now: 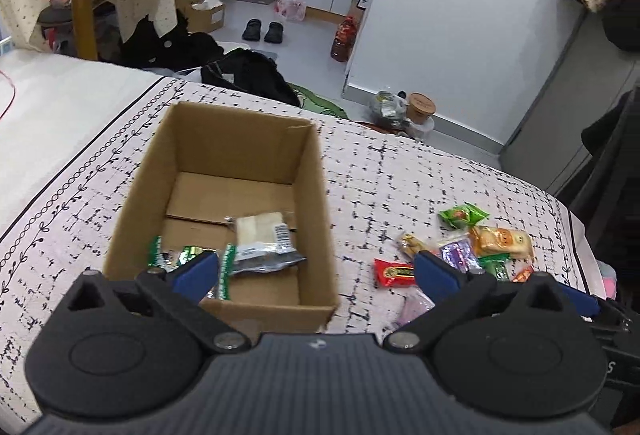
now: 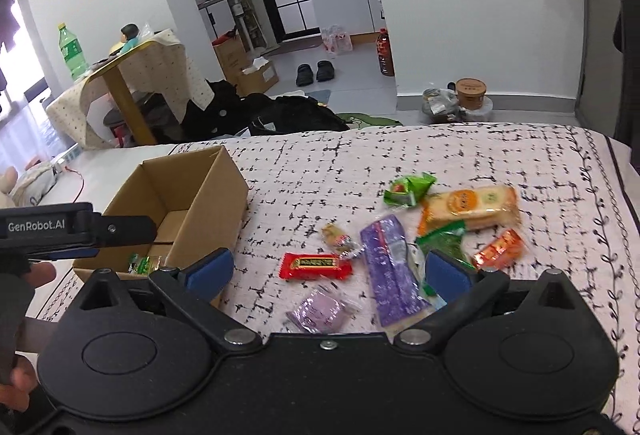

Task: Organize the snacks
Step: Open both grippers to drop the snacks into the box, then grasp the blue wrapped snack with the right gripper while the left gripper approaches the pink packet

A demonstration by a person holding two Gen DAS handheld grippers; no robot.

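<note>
1. On the patterned bedspread [image 1: 400, 171], in the left wrist view, we see an open cardboard box [image 1: 224, 163] standing just ahead of the left gripper [image 1: 316, 271].
2. The left gripper's jaws are spread wide and hold nothing; one blue pad sits over the box's near left corner, the other over the loose snacks to the right.
3. Inside the box lie a clear pack of pale wafers [image 1: 262, 235] with a silvery end, and green-and-white wrappers [image 1: 176, 257] near the front wall.
4. Right of the box, apart from it, the snack pile rests on the bedspread: a red bar [image 1: 394, 272], a green pouch [image 1: 462, 215], an orange cake pack [image 1: 502, 241] and a purple wrapper [image 1: 458, 253].
5. In the right wrist view, the right gripper [image 2: 328, 271] hangs over that same pile, jaws wide and empty.
6. Between its pads we see the red bar [image 2: 316, 266], a small lilac packet [image 2: 320, 311] nearest the gripper, and a long purple pack [image 2: 390, 267].
7. Farther out lie a green pouch [image 2: 408, 189], the orange cake pack [image 2: 472, 209], a dark green packet [image 2: 444, 241], a small orange sachet [image 2: 502, 249] and a small brownish candy [image 2: 338, 237].
8. The cardboard box [image 2: 188, 191] stands to the left of the pile, with green wrappers [image 2: 144, 263] visible inside.
9. The left gripper [image 2: 80, 229] reaches in from the left edge at the box's near side; from here we cannot tell its opening.
</note>
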